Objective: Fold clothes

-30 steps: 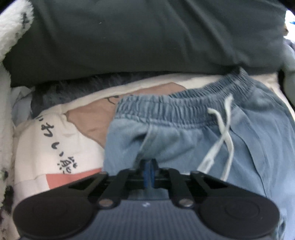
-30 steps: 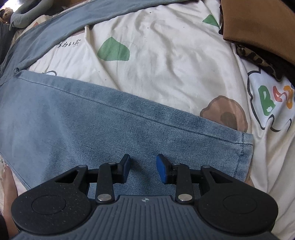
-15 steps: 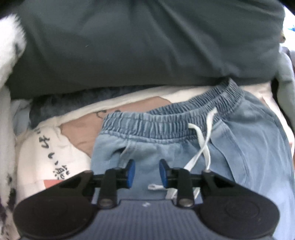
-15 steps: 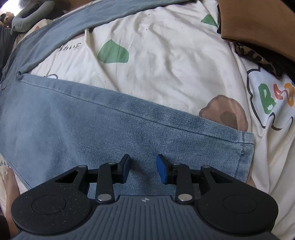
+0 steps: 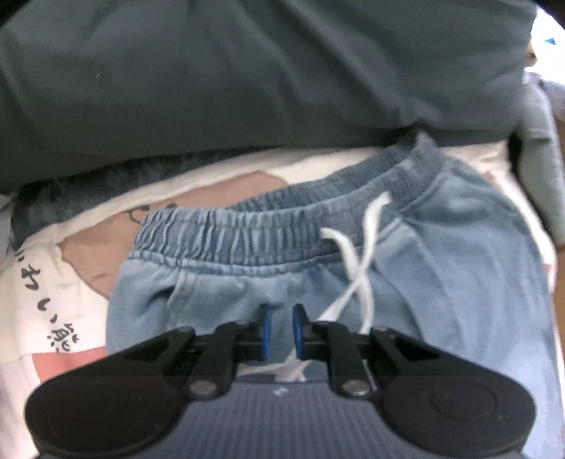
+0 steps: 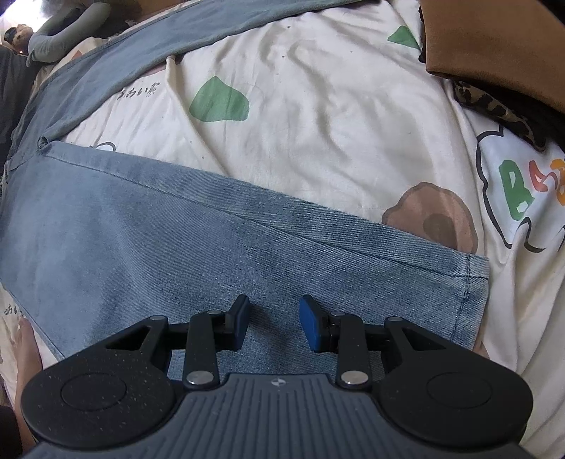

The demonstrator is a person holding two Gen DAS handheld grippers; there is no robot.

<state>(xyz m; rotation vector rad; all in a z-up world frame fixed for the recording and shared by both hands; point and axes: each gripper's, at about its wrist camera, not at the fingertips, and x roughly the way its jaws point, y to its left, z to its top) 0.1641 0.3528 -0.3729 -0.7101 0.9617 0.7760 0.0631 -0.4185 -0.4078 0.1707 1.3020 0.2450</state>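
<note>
Light blue denim trousers lie on the bed. In the left wrist view their elastic waistband [image 5: 268, 240] and white drawstring [image 5: 360, 268] face me. My left gripper [image 5: 281, 328] hovers just below the waistband, left of the drawstring. Its jaws are closing to a narrow gap with denim showing between the blue pads, which do not visibly clamp it. In the right wrist view a trouser leg [image 6: 212, 247] runs across to its hem [image 6: 466, 282]. My right gripper [image 6: 272, 325] stands open over that leg near the hem, holding nothing.
A cream bedsheet [image 6: 317, 106] with cartoon prints lies under everything. A dark grey-green cloth mass [image 5: 247, 70] lies beyond the waistband. A brown garment [image 6: 494, 42] over leopard-print fabric [image 6: 494, 106] sits at the far right, and a grey-blue cloth [image 6: 176, 31] at the top. A person's bare skin [image 6: 24, 353] shows at the left edge.
My left gripper let go of the pinched denim, opened, shifted right toward the drawstring, and its jaws have narrowed again. The right gripper and the trouser leg stayed put.
</note>
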